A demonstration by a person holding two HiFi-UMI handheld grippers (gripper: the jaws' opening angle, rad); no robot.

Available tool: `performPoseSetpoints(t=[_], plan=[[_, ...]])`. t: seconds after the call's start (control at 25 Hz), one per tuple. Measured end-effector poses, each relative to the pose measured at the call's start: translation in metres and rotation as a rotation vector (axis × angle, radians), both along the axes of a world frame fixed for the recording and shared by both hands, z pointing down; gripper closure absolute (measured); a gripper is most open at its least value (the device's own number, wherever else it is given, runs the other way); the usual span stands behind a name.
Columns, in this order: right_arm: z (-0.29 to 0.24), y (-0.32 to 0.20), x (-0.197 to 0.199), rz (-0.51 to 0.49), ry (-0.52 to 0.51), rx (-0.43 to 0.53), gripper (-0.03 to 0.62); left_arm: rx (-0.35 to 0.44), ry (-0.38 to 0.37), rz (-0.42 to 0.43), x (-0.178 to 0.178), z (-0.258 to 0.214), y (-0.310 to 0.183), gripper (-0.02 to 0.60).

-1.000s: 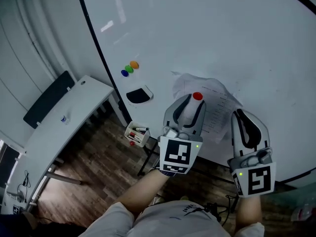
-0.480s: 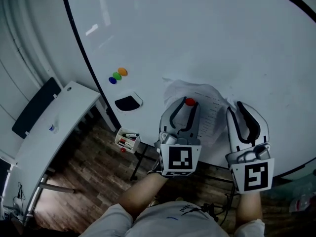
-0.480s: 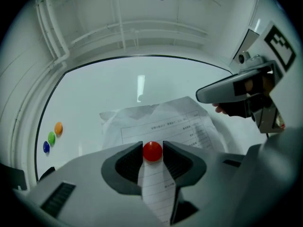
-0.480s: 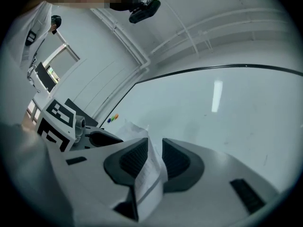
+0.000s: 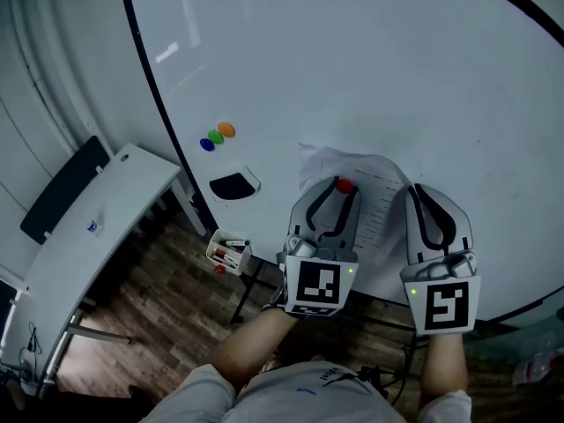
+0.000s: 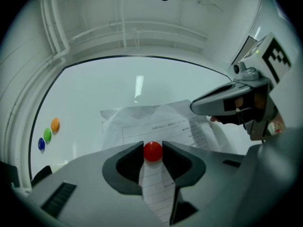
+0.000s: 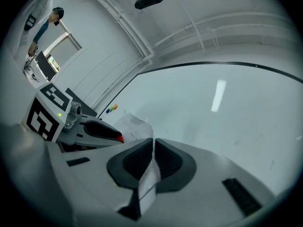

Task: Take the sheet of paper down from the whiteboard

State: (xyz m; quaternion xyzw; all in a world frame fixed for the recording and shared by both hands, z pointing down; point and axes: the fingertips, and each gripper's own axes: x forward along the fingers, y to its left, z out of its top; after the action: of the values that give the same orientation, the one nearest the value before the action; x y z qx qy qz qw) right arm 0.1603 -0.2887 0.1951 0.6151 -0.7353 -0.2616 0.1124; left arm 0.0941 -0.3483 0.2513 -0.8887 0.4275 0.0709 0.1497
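Observation:
A crumpled printed sheet of paper (image 5: 381, 203) hangs on the whiteboard (image 5: 352, 60), pinned by a round red magnet (image 5: 345, 186). My left gripper (image 5: 343, 189) reaches up to that magnet (image 6: 152, 152); its jaws have just been closing and both tips now touch the magnet's sides. My right gripper (image 5: 423, 194) is at the sheet's right edge. In the right gripper view its jaws (image 7: 154, 145) are shut on the edge of the paper (image 7: 142, 181), which runs down between the pads. The left gripper view shows the sheet (image 6: 156, 122) spread flat behind the magnet.
Orange, green and blue magnets (image 5: 217, 137) and a black eraser (image 5: 231, 185) sit on the board's left part. A small holder with markers (image 5: 226, 252) hangs below. A white desk (image 5: 97, 227) stands at the left over a wooden floor.
My right gripper has shifted a little leftward to the sheet's right edge. The left gripper has kept its place at the red magnet, its jaws slightly narrower.

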Motion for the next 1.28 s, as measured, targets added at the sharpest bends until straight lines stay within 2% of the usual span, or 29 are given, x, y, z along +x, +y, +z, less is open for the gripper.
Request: performPoseSetpoints(t=[0.52, 0.72, 0.92, 1.08, 1.28], plan=[[0.003, 0.013, 0.003, -0.078, -0.108, -0.04, 0.572, -0.054, 0.017, 0.069, -0.015, 0.003, 0.027, 0.449], [0.024, 0.016, -0.001, -0.139, -0.14, -0.084, 0.572, -0.041, 0.011, 0.05, -0.021, 0.012, 0.041, 0.449], [0.059, 0.023, -0.001, -0.19, -0.219, -0.171, 0.574, -0.088, -0.003, 0.014, -0.024, 0.039, 0.057, 0.449], [0.084, 0.028, -0.002, -0.191, -0.205, -0.193, 0.574, -0.111, -0.043, 0.017, -0.029, 0.059, 0.075, 0.449], [0.1, 0.047, -0.012, -0.148, -0.245, -0.222, 0.574, -0.137, -0.044, 0.037, -0.047, 0.073, 0.1, 0.449]])
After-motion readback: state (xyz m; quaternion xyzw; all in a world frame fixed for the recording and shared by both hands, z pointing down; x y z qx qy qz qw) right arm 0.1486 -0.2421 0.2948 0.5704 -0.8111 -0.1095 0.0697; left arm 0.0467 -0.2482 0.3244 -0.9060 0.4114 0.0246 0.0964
